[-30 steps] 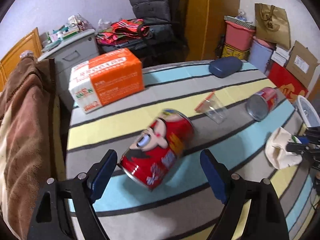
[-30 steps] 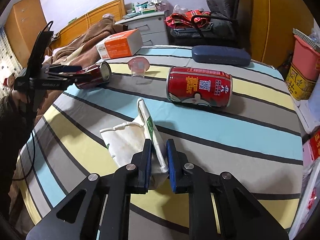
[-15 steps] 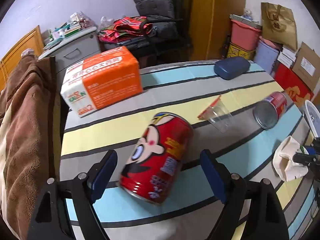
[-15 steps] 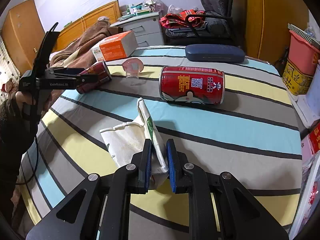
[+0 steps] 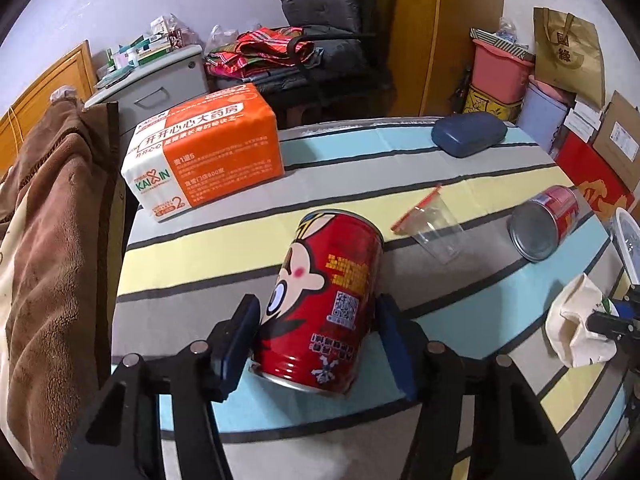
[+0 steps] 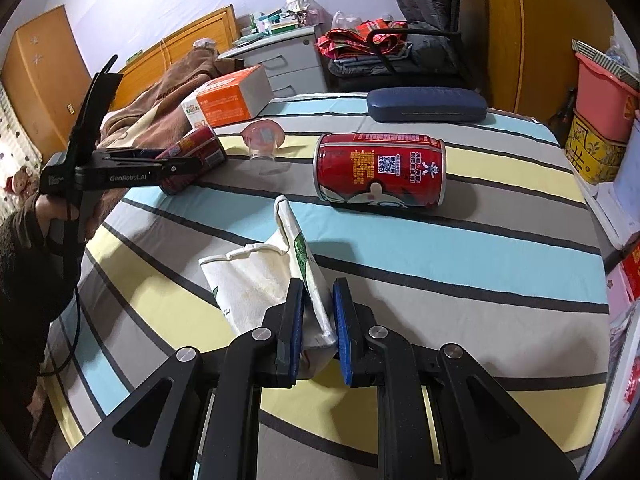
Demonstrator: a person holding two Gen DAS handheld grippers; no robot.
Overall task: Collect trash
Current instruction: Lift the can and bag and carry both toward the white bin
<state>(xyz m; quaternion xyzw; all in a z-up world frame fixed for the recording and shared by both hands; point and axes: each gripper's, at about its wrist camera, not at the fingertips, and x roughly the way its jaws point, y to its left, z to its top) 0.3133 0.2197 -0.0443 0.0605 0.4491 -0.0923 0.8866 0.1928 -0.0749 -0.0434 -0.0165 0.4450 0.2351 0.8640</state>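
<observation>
Striped tablecloth (image 5: 400, 184) in grey, pale yellow and light blue with thin black lines; red cartoon-printed can (image 5: 324, 304) with yellow lettering; second red can (image 6: 380, 170), same print; orange-and-white box (image 5: 204, 148); clear cup (image 5: 436, 232) with red rim; navy case (image 5: 468, 133); cream cloth bag (image 6: 264, 280) with green print; blue gripper pads (image 6: 340, 320)

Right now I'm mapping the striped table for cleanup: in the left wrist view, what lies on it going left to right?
Orange box → cartoon can between the closing left gripper → clear plastic cup → second red can → white cloth bag.
</observation>
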